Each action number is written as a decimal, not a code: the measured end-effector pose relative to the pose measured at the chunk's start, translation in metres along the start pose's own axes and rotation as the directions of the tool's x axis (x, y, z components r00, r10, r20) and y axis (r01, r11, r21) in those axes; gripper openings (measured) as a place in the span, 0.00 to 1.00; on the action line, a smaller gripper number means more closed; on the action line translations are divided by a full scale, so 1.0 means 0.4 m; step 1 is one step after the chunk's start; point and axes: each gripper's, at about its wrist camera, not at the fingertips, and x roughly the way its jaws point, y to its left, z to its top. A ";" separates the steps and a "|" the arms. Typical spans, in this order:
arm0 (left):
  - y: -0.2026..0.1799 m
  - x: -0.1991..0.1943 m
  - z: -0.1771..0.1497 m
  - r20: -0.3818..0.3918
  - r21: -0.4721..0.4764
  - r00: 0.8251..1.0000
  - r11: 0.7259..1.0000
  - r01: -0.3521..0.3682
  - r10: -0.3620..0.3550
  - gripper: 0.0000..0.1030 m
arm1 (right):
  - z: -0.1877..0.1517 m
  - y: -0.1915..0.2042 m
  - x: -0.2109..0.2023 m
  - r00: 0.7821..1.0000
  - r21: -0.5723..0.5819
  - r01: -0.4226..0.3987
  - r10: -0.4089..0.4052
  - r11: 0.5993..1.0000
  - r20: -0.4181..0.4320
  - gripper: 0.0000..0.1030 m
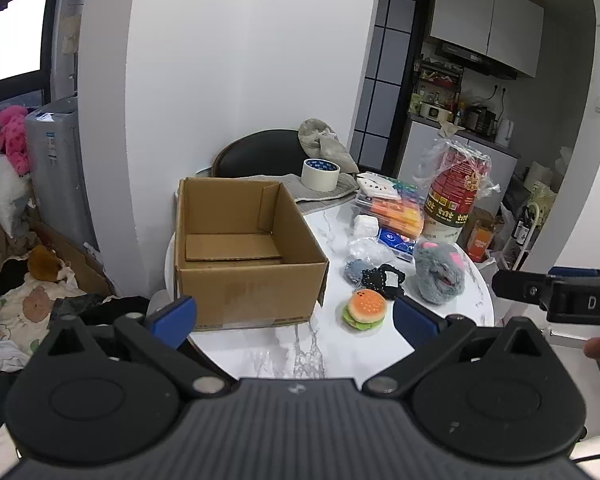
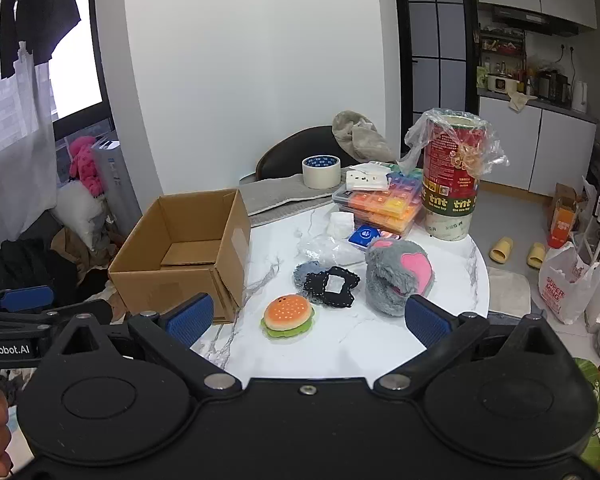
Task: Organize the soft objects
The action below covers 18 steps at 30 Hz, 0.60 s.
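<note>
**Hovering over the soft toys, both grippers spread and empty**

Facing the round marble-patterned desk [image 2: 340, 344] from its near edge, both grippers were held tilted downward, with nothing between their blue pads. The right gripper [image 2: 308, 320] was spread to its widest, and the burger plush [image 2: 287, 317] lay just ahead of it, slightly left of its centre line. The left gripper [image 1: 296, 316] was spread equally wide; from there the same burger plush [image 1: 365, 312] sat ahead and to the right, so the right gripper was judged the nearer and better aligned.

The burger plush was round and squat, with no real long axis, its orange bun stitched with pale dots over a green felt frill. Beyond it lay a flat black fabric piece [image 2: 332, 286] with white stitching and a small grey pad [image 2: 305, 272], touching one another. To their right stood a shaggy grey plush [image 2: 398, 276] with pink patches, bulkier and deeply furred. The open cardboard box [image 2: 180, 256], stiff-walled and empty, stood to the left, just beside the toys.
</note>
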 end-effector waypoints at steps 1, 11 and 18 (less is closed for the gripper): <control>0.001 0.004 -0.002 -0.001 0.000 1.000 1.000 -0.003 0.003 1.00 | 0.000 0.001 0.002 1.000 -0.002 0.007 -0.007 1.000 -0.001 1.00; 0.001 0.025 -0.007 -0.009 0.006 1.000 1.000 -0.004 0.004 1.00 | -0.006 -0.005 0.017 0.999 0.008 0.032 -0.032 0.999 -0.011 1.00; -0.001 0.033 -0.015 -0.017 0.018 1.000 1.000 -0.004 0.005 1.00 | -0.010 -0.001 0.020 0.999 0.005 0.030 -0.030 1.000 -0.013 1.00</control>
